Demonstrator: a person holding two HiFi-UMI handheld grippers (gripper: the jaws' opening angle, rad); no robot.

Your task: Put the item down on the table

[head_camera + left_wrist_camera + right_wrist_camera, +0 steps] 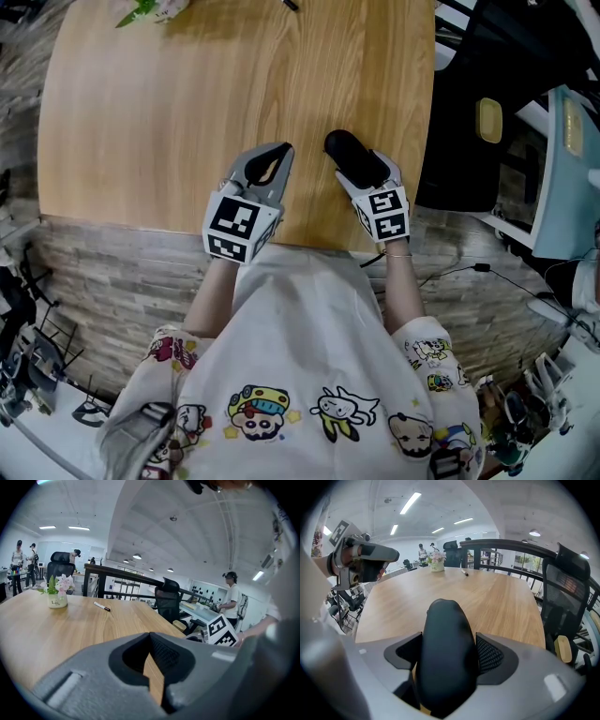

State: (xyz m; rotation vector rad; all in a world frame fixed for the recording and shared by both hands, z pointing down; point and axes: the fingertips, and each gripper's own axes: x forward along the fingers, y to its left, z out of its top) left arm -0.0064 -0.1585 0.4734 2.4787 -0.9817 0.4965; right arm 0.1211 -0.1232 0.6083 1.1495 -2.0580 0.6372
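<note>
A smooth black oblong item (343, 149) sticks out forward from my right gripper (368, 176), whose jaws are shut on its rear half. In the right gripper view the item (443, 616) fills the gap in the right gripper (447, 654) and hangs just above the wooden table (187, 112). My left gripper (283, 152) hovers beside it, over the table's near edge, with its tips together and nothing held. The left gripper view shows the left gripper (150, 638) with only a sliver of table between the pads.
A small vase of flowers (150, 7) and a marker pen (290, 4) lie at the table's far end. Black office chairs (567, 592) and a railing stand to the right. People stand far off in the room.
</note>
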